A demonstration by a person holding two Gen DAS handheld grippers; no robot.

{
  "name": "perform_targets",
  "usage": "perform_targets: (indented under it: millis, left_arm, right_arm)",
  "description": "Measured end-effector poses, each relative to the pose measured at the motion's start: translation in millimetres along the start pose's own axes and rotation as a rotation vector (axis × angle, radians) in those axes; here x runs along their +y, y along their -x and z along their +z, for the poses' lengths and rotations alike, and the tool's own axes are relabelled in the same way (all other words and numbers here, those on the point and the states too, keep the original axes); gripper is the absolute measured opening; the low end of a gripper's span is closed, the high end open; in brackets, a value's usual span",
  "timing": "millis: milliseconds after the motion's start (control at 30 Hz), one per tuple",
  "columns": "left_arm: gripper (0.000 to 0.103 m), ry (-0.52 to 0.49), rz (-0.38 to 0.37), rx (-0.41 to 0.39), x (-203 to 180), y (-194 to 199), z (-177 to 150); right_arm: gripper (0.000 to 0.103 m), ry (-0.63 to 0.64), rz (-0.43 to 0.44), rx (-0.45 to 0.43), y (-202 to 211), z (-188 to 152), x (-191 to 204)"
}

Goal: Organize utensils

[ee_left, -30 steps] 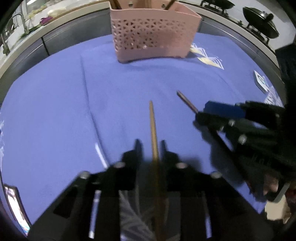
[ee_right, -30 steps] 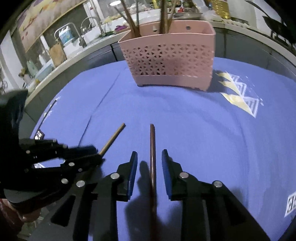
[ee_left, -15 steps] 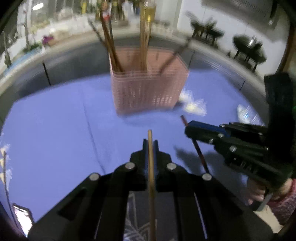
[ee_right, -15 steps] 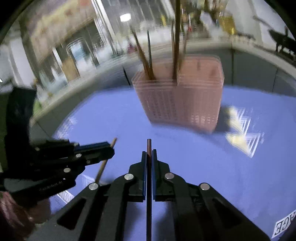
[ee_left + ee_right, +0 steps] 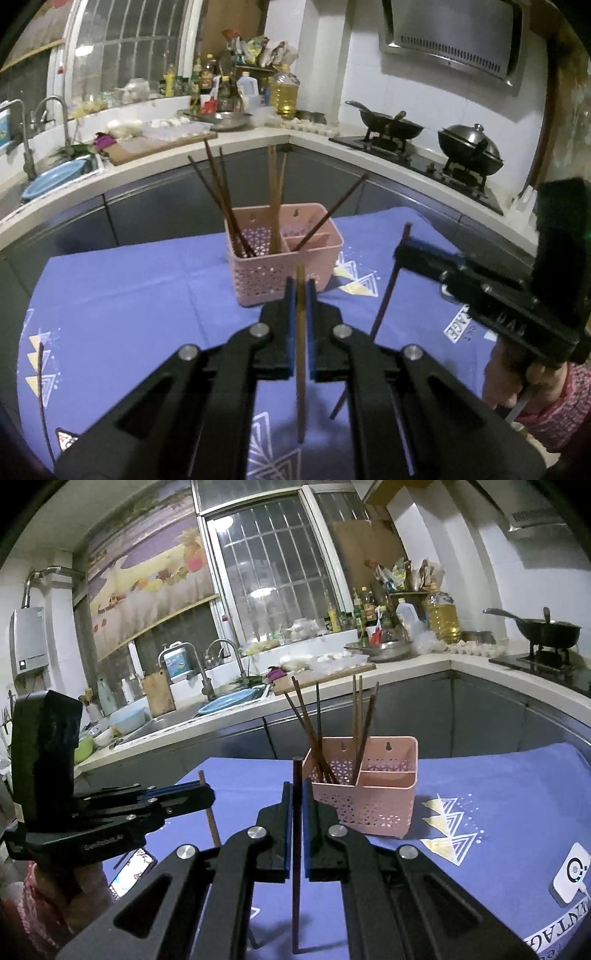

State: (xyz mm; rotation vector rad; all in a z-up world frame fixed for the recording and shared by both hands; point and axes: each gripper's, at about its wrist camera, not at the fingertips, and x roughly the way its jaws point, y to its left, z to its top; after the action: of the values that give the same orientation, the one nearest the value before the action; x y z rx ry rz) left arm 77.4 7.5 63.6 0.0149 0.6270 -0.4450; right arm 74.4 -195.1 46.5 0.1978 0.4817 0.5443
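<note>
A pink perforated utensil basket stands on the blue tablecloth and holds several chopsticks upright; it also shows in the right wrist view. My left gripper is shut on a light brown chopstick, held upright above the cloth in front of the basket. My right gripper is shut on a dark brown chopstick, held upright to the left of the basket. The right gripper shows at the right of the left wrist view with the dark chopstick. The left gripper shows at the left of the right wrist view.
A kitchen counter with a sink, bottles and a chopping board runs behind the table. A stove with a wok and a pot is at the back right. A phone lies at the cloth's left edge. A white device lies at the right.
Both grippers have closed on their chopsticks, lifted them off the cloth and tilted them upright. The views now look level at the basket and kitchen.
</note>
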Motion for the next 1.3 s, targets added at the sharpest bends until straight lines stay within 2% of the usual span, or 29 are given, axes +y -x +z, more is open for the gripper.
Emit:
perform_targets:
  millis: [100,200,367,433,500,633,767,833,900,1000,1167,1200,1233,1300]
  left_arm:
    - [0.004,-0.014,0.014,-0.062,1,14,29]
    - [0.004,-0.024,0.035,-0.137,2,25,68]
    - [0.004,0.001,0.083,-0.228,11,23,143]
    - [0.004,0.018,0.102,-0.241,16,13,164]
    - [0.004,0.029,0.114,-0.239,21,0,172]
    - [0.004,0.033,0.143,-0.195,25,-43,168]
    - [0.004,0.035,0.134,-0.087,28,-86,147]
    - [0.005,0.033,0.154,-0.037,28,-100,139]
    - [0.009,0.042,0.176,0.012,29,-107,135]
    - [0.013,0.077,0.169,-0.034,32,-85,139]
    - [0.022,0.117,0.14,-0.187,23,-11,142]
    - [0.032,0.117,0.135,-0.214,20,2,135]
    - [0.044,0.113,0.151,-0.248,16,19,122]
    - [0.048,0.099,0.207,-0.281,9,35,95]
  right_arm:
    - [0.005,-0.012,0.02,-0.016,-3,26,2]
    - [0.005,-0.007,0.02,-0.063,-11,70,3]
    - [0.005,0.007,-0.06,-0.152,-35,144,-2]
    - [0.005,0.012,-0.1,-0.171,-47,160,-7]
    - [0.005,0.015,-0.134,-0.166,-62,164,-15]
    - [0.005,0.044,-0.194,-0.113,-97,150,-28]
    - [0.005,-0.01,-0.169,-0.017,-117,131,-42]
    - [0.006,-0.017,-0.167,0.037,-122,129,-45]
    - [0.006,-0.025,-0.159,0.044,-116,135,-43]
    - [0.007,-0.033,-0.123,-0.026,-88,148,-32]
    - [0.014,-0.062,-0.03,-0.151,-27,158,-13]
    - [0.023,-0.068,-0.006,-0.184,-8,151,-9]
    - [0.036,-0.072,0.005,-0.201,1,146,-8]
    - [0.049,-0.085,0.029,-0.253,29,120,-6]
